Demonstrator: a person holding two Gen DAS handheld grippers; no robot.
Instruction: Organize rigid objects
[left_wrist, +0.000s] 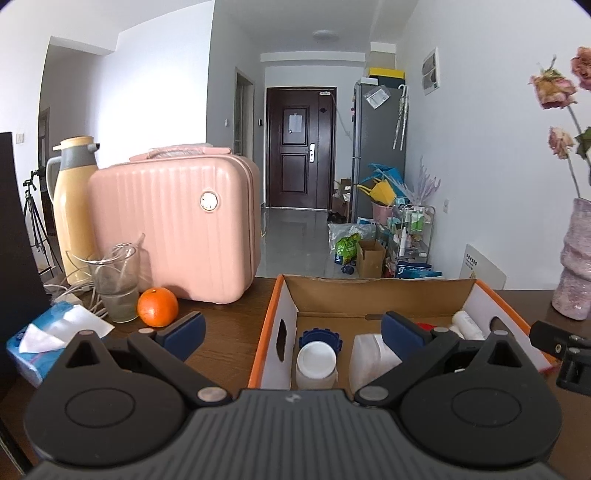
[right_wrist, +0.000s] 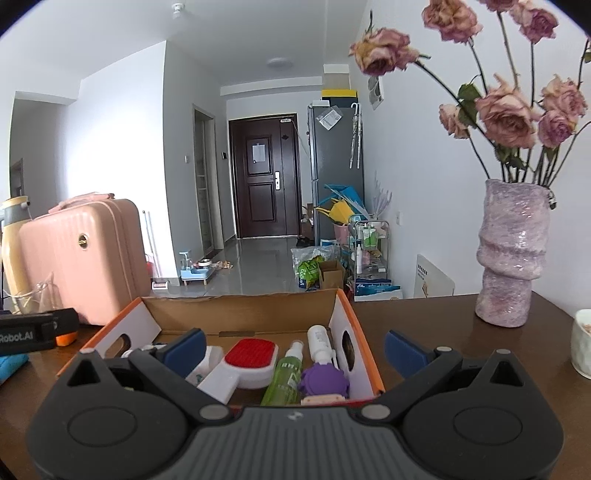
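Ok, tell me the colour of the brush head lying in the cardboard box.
Red, set in a white frame and handle: the brush shows best in the right wrist view.

Right gripper (right_wrist: 293, 345) fingers (right_wrist: 404, 354) spread wide, empty, above cardboard box (right_wrist: 243, 314).

A cardboard box (left_wrist: 275, 306) sits on the desk (left_wrist: 221, 339). Left of it stands a suitcase (left_wrist: 173, 225), with a thermos (left_wrist: 72, 206) behind its left side and a glass (left_wrist: 116, 284) and an orange (left_wrist: 157, 307) in front. A tissue pack (left_wrist: 44, 339) lies further left. Inside the box, a jar (left_wrist: 316, 363) lies at the left, a brush (right_wrist: 245, 360) in the middle, and a spray bottle (right_wrist: 286, 376) beside a bottle (right_wrist: 319, 341) at the right. A vase (right_wrist: 511, 251) stands right of the box.
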